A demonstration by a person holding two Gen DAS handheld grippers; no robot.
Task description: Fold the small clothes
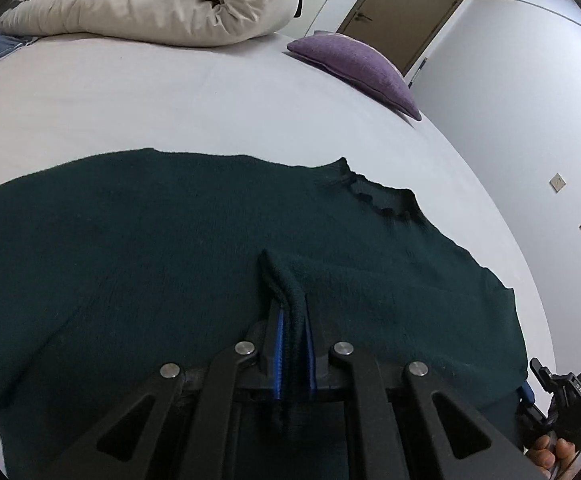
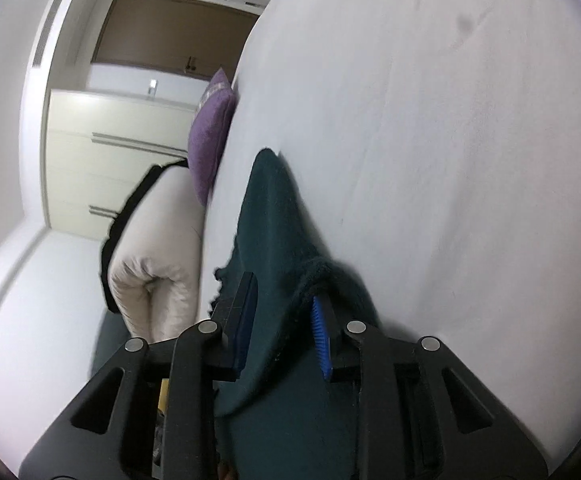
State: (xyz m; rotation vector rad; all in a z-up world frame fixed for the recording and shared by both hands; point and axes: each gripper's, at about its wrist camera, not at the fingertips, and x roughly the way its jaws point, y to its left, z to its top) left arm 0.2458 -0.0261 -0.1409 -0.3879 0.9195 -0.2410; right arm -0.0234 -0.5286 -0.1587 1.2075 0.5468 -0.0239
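Fingers (image 1: 276, 320) of the left gripper (image 1: 290, 312) were pressed together on a raised fold of the dark green sweater (image 1: 130, 248), the knit ridge pinched between their blue pads. That sweater lay spread flat on the bed (image 1: 170, 100), its collar (image 1: 374, 196) toward the right in the left wrist view and one side reaching the mattress edge.

On the right gripper (image 2: 286, 316), the fingers (image 2: 322, 336) stood partly apart with the sweater's edge bunched between them. Cloth draped over the right-hand pad, but whether both pads pressed on it could not be told from the blurred picture. This view was rolled on its side, so the bed rose like a wall.

Seen from the left wrist, the right gripper showed at the lower right corner with a hand (image 1: 550, 454) around its handle. A purple cushion (image 1: 358, 68) lay at the far edge of the bed, and a folded cream duvet (image 1: 150, 4) sat behind, well apart from the sweater.
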